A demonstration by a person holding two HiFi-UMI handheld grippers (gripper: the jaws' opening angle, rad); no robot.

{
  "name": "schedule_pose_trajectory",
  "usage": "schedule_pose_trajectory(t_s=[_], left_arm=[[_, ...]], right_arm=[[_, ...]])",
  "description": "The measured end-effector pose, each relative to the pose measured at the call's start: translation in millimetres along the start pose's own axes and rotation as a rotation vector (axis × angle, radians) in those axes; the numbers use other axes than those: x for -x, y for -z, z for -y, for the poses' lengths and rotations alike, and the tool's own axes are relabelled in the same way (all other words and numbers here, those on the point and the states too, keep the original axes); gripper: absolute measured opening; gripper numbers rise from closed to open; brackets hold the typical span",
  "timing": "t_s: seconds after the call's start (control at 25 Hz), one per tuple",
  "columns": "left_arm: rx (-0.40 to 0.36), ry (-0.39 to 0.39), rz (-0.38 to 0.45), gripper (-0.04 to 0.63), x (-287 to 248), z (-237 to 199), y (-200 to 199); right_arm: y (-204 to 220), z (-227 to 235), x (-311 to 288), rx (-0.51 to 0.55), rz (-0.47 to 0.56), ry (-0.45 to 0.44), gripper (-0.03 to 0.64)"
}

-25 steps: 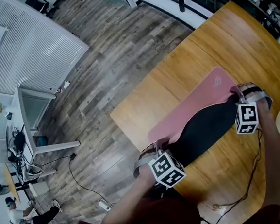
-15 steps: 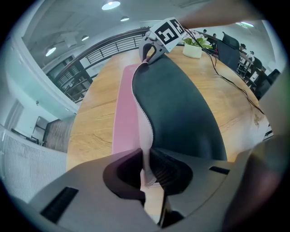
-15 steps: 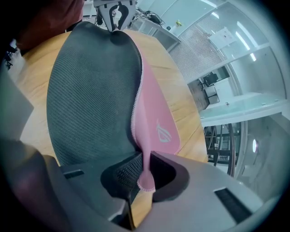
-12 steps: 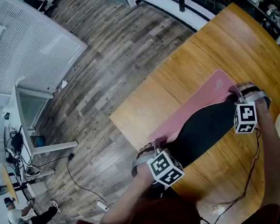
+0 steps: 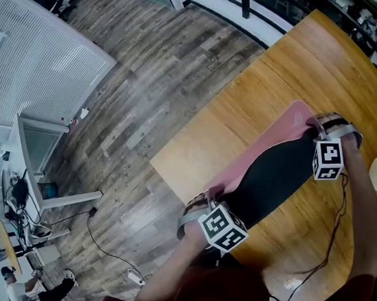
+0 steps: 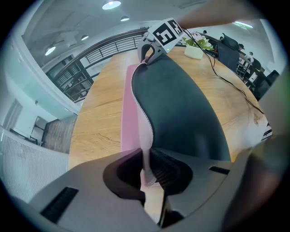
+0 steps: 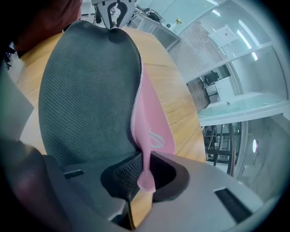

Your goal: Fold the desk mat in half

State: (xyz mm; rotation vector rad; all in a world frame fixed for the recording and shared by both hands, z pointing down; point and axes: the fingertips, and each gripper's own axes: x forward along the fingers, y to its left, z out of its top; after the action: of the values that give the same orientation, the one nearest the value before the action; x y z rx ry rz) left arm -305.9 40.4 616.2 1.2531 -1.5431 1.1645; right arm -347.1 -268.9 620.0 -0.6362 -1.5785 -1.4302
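Two narrow bites carry everything here. The left gripper [image 6: 147, 170] has its jaws almost together, pinching one pink corner of the desk mat [image 6: 181, 104] right at the stitched hem. The right gripper [image 7: 144, 174] is likewise nearly closed on the other lifted corner, with only a small tab of pink showing past its pads. Ahead of each pair of jaws the raised half arches over with its dark underside showing. The pink face beyond it lies flat on the table [image 5: 294, 64].

The likeliest failure is a corner slipping out. Both holds sit close to the hem, and the sagging span between the grippers pulls on them.

A skewed fold is the next risk. If one gripper travels forward faster than the other, the lifted edge will land at an angle to the far edge.

The flat half may also creep ahead of the jaws on the smooth wood, so the crease wanders off centre. The end by the left gripper already sits close to the table's edge.

A white plant pot [image 6: 194, 50] stands just outside the right gripper, so a wide swing there could knock it.
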Motion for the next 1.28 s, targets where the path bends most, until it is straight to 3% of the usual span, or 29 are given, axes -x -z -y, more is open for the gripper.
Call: schedule_pose_trajectory(t_s=[0.72, 0.96, 1.28], left_arm=[[-0.012, 0.013, -0.002, 0.068, -3.7, -22.7, 8.2], [-0.085, -0.101, -0.002, 0.160, -2.1, -35.9, 6.5], [-0.092, -0.122, 0.004, 0.193, 0.2, -38.0, 7.6]], right_arm=[[-16.4, 20.1, -10.3, 0.004, -0.019, 0.013, 0.067], [-17.2, 29.2, -8.0, -0.003, -0.023, 0.038, 0.112], [-17.8, 39.2, -6.0, -0.042, -0.031, 0.075, 0.189]])
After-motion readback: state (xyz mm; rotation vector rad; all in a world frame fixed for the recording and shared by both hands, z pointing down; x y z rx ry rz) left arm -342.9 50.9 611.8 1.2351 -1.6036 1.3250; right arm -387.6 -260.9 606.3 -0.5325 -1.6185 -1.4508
